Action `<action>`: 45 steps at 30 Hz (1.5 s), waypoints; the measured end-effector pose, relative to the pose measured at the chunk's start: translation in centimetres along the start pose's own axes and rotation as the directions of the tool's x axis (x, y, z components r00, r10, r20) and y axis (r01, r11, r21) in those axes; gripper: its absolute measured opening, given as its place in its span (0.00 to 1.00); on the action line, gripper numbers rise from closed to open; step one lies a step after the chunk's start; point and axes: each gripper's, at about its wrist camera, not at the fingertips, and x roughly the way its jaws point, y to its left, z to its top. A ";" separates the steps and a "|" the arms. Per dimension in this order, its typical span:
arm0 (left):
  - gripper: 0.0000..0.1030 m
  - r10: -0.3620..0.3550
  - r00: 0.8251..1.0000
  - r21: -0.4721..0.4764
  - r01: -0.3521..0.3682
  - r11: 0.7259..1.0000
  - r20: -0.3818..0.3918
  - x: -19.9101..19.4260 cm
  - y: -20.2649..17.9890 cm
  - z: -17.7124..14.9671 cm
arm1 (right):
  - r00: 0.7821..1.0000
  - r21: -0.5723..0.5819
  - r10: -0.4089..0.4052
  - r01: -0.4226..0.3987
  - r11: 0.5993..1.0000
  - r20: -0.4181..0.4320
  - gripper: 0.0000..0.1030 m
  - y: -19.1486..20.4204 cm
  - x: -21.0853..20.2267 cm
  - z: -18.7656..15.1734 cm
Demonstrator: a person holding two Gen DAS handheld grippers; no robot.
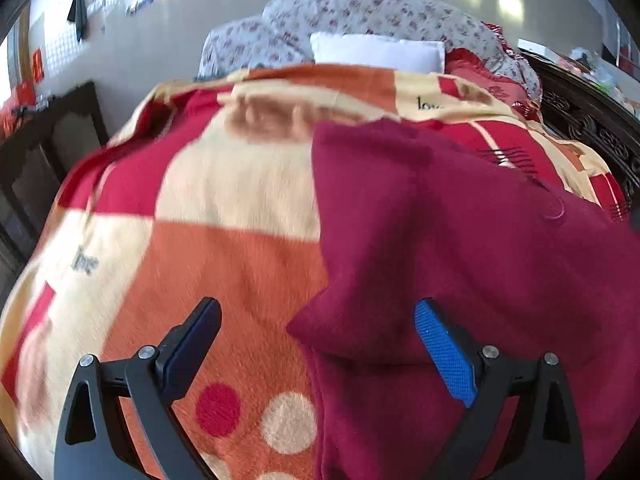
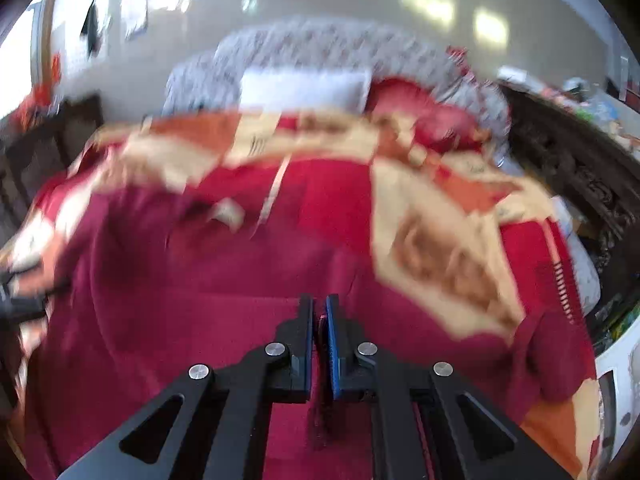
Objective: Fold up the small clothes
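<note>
A dark maroon garment lies spread on the patterned bed blanket. In the left wrist view my left gripper is open just above it, with a folded corner of the garment between the fingers and the right pad over the cloth. In the right wrist view, which is blurred, the same maroon garment fills the lower part. My right gripper is shut on an edge of it; a strip of maroon cloth hangs down between the pads.
The blanket is red, orange and cream. Floral pillows, a white pillow and a red cushion lie at the far end. A dark carved wooden bed frame runs along the right.
</note>
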 end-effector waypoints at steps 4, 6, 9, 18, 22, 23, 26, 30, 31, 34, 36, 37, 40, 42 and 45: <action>0.94 0.006 1.000 -0.004 -0.006 1.000 -0.029 1.0 0.0 -0.5 | 0.989 -0.009 -0.119 0.118 0.993 -0.085 0.08 -0.2 3.9 -0.4; 0.94 0.004 0.999 0.000 -0.004 1.000 -0.032 0.8 0.1 -0.5 | 0.987 0.021 -0.107 0.110 0.994 -0.118 0.11 -0.5 5.4 -1.1; 0.94 0.003 1.000 0.016 -0.003 1.000 -0.013 -0.5 0.2 -0.7 | 0.991 0.086 -0.116 0.122 0.989 -0.073 0.48 -1.3 2.9 -1.4; 0.94 -0.095 0.995 0.036 0.094 0.995 0.017 -4.7 -2.4 -1.6 | 0.996 0.087 0.009 -0.002 0.996 -0.084 0.39 1.1 -0.7 -4.1; 0.94 -0.098 0.995 0.069 0.097 0.993 0.024 -5.6 -4.1 -1.9 | 0.993 0.119 -0.020 0.034 0.992 -0.119 0.34 0.7 1.1 -5.6; 0.94 -0.100 0.995 0.071 0.098 0.993 0.026 -5.7 -4.4 -2.0 | 0.993 0.124 -0.022 0.036 0.992 -0.119 0.34 0.7 0.8 -5.7; 0.94 -0.093 0.995 0.080 0.091 0.993 0.021 -5.3 -5.2 -1.8 | 0.994 0.152 0.012 0.005 0.988 -0.107 0.35 0.8 -0.5 -5.4; 0.94 -0.061 0.997 0.065 0.058 0.996 0.039 -4.7 -5.9 -1.2 | 0.995 0.164 0.036 -0.021 0.986 -0.092 0.42 1.3 -1.3 -5.1; 0.94 -0.054 0.998 0.055 0.052 0.997 0.039 -4.4 -6.0 -1.0 | 0.996 0.166 0.041 -0.027 0.986 -0.085 0.46 1.4 -1.5 -5.1; 0.94 -0.036 0.999 0.036 0.035 0.999 0.037 -3.5 -6.4 -0.4 | 0.997 0.189 0.047 -0.034 0.981 -0.064 0.49 1.8 -1.3 -4.5; 0.94 -0.021 0.999 0.031 0.020 0.999 0.046 -3.1 -6.7 -0.1 | 0.997 0.219 0.062 -0.050 0.975 -0.050 0.49 2.0 -0.8 -4.0; 0.94 -0.015 0.999 0.030 0.013 0.999 0.050 -2.8 -6.9 0.1 | 0.997 0.231 0.071 -0.059 0.971 -0.043 0.49 2.2 -0.5 -3.7; 0.94 -0.005 0.998 0.041 0.003 0.999 0.058 -2.2 -7.3 0.4 | 0.995 0.219 0.086 -0.075 0.973 -0.044 0.49 3.3 0.6 -2.8; 0.94 0.007 0.998 0.054 -0.010 0.999 0.057 -1.7 -7.6 0.5 | 0.994 0.204 0.095 -0.083 0.975 -0.050 0.49 4.0 1.3 -2.2; 0.94 0.007 0.998 0.045 -0.010 0.999 0.058 -1.0 -7.5 0.7 | 0.994 0.168 0.089 -0.076 0.983 -0.068 0.49 5.4 2.6 -1.4</action>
